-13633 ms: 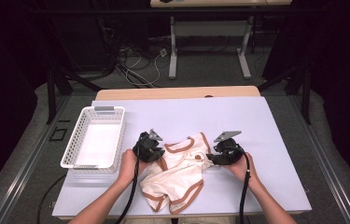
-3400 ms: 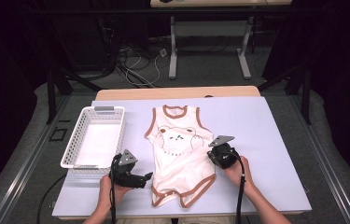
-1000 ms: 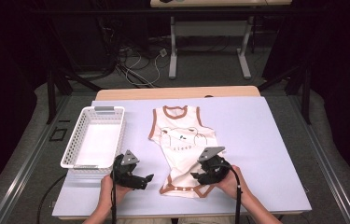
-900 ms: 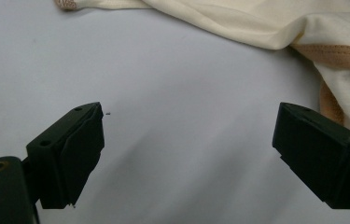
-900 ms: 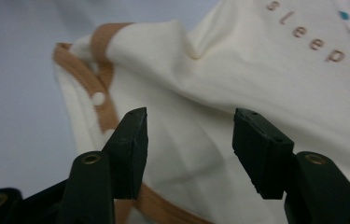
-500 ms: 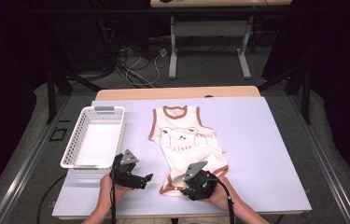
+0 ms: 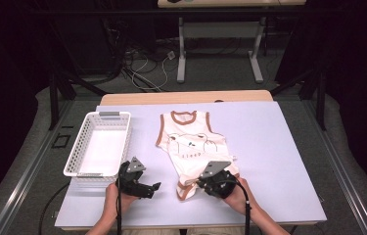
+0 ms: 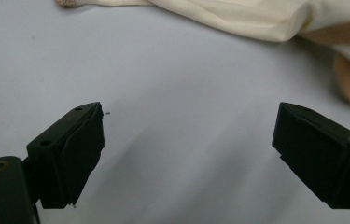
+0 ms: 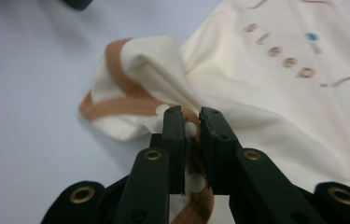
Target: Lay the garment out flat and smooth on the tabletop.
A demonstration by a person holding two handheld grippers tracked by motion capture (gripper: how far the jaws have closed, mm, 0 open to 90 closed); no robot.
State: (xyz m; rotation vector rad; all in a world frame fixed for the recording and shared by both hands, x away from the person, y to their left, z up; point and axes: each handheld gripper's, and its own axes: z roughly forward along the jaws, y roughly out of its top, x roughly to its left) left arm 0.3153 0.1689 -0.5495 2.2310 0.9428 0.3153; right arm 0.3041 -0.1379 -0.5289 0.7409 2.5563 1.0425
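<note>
A cream baby bodysuit [image 7: 191,142] with brown trim and a bear print lies flat on the white table [image 7: 279,156], neck away from me. My right gripper [image 7: 199,185] is at its lower hem. In the right gripper view its jaws [image 9: 191,122] have just been closing and now pinch the brown snap strip [image 9: 195,161] of the crotch flap, which is bunched up in front of them. My left gripper [image 7: 154,188] rests on the table to the left of the hem, a short gap away. Its jaws [image 8: 189,158] stand wide open over bare table, with the bodysuit's edge [image 8: 256,18] beyond them.
A white plastic basket [image 7: 80,147] stands at the table's left side, just beyond my left hand. The table's wooden far edge [image 7: 186,97] shows behind the white surface. Bare table lies to the right of the bodysuit.
My right gripper swung toward the front left, then came back a little, and its jaws closed on the bodysuit's bottom trim, bunching the hem. The left gripper stayed put.
</note>
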